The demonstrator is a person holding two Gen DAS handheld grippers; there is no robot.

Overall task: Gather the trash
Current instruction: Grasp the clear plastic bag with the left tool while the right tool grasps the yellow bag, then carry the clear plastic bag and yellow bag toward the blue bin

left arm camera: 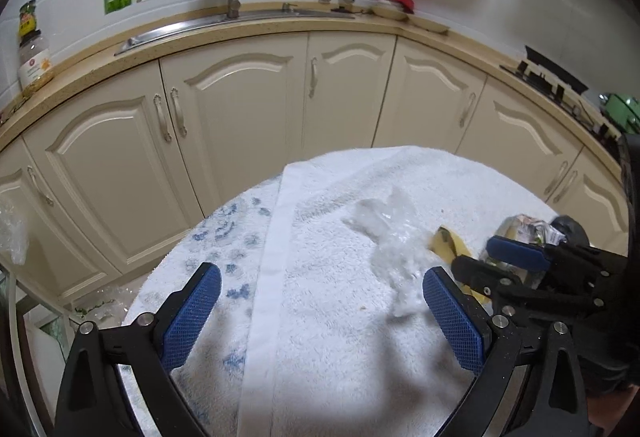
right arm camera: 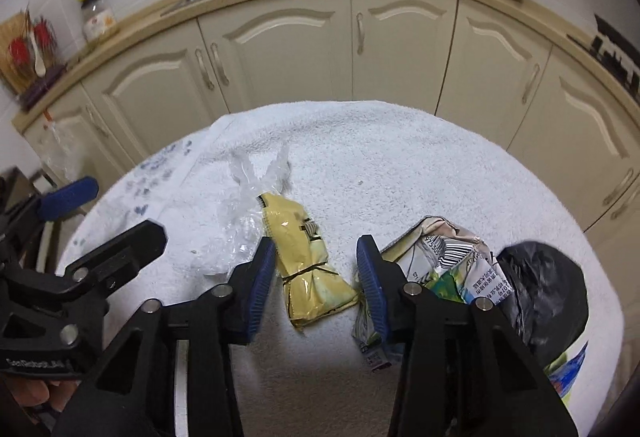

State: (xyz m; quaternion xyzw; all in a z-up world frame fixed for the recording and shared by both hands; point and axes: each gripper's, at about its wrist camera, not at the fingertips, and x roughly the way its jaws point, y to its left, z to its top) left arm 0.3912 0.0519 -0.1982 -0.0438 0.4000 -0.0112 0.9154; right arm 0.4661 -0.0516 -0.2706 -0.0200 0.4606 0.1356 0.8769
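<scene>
Right gripper (right arm camera: 316, 277) over yellow wrapper (right arm camera: 308, 269), jaws partly closed, pads either side, not yet pressing. Left gripper (left arm camera: 320, 313) wide open over white towel (left arm camera: 340, 357), holding nothing. Clear plastic film (left arm camera: 384, 237) mid-towel; crumpled carton (right arm camera: 452, 261) and black bag (right arm camera: 548, 289) near towel's right edge.

Towel (right arm camera: 400, 165): white, with a blue blotch print at its 9 o'clock edge. Knotted wrapper (right arm camera: 308, 277): yellow, glossy, with dark print. Crumpled carton (right arm camera: 452, 257): white and green, black barcode stripes. Bag (right arm camera: 548, 285) at 3 o'clock: black. Plastic film (right arm camera: 244, 205): clear. Gripper pads (right arm camera: 260, 285): blue, mesh-textured, on black frames. Cabinet doors (right arm camera: 280, 45): cream.
</scene>
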